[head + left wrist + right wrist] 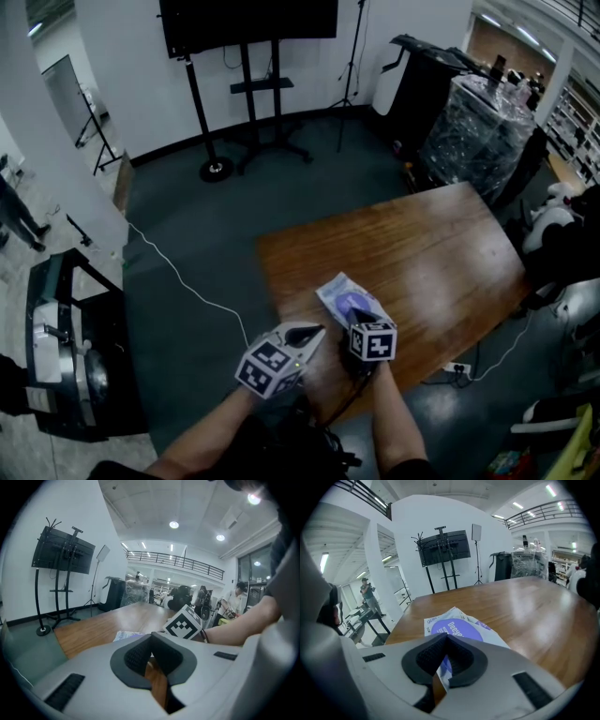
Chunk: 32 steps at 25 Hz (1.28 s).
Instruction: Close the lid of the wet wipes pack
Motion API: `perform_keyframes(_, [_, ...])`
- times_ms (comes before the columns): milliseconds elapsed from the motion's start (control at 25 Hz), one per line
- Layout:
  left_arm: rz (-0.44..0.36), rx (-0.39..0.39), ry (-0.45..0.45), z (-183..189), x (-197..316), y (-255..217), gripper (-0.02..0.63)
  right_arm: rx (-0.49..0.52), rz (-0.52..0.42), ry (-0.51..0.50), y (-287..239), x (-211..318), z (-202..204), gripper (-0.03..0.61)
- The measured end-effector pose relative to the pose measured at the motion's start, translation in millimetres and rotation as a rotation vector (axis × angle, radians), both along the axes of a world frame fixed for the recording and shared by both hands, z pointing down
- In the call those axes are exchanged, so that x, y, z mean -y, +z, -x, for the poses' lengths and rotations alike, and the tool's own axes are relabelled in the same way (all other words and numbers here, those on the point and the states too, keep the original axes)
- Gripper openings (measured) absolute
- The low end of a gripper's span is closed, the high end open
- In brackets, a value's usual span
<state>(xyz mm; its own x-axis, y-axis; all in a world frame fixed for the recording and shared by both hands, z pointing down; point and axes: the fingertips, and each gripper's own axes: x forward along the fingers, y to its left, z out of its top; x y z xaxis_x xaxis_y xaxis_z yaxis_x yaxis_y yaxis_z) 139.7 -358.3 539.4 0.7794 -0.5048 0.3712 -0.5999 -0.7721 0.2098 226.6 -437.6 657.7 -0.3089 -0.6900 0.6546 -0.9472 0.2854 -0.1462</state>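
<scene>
Wet wipes pack [345,300] on table [431,253], left gripper [312,329] and right gripper [360,315] close by, jaws closed, empty.

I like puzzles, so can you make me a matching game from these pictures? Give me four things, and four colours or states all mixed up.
Things:
1. pack
2. table
3. TV
4. left gripper

Colours or states:
A. black
B. jaws shut
C. brown
D. white and purple

Pairs: 1-D, 2-C, 3-A, 4-B
</scene>
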Motion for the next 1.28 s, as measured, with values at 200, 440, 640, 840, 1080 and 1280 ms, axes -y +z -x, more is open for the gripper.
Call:
perform_keyframes(200, [-0.017, -0.01, 0.046, 6, -5, -12, 0.0, 0.031, -0.066, 0.067, -23, -6, 2, 0.005])
perform_keyframes(440, [-0.042, -0.059, 0.147, 21, -22, -36, -0.002, 0.06, -0.191, 0.137, -82, -32, 22, 0.005])
perform_keyframes(640, [-0.092, -0.106, 0.224, 33, -40, -65, -0.002, 0.065, -0.333, 0.172, -140, -64, 43, 0.005])
perform_keyframes(840, [-0.103, -0.154, 0.29, 43, -62, -86, -0.002, 0.112, -0.452, 0.208, -191, -107, 59, 0.005])
perform_keyframes(1080, [-0.129, -0.183, 0.344, 56, -93, -105, -0.002, 0.122, -0.555, 0.242, -237, -158, 77, 0.005])
perform_keyframes(1280, [-0.166, -0.214, 0.366, 66, -113, -127, -0.002, 0.128, -0.613, 0.268, -262, -191, 90, 0.005])
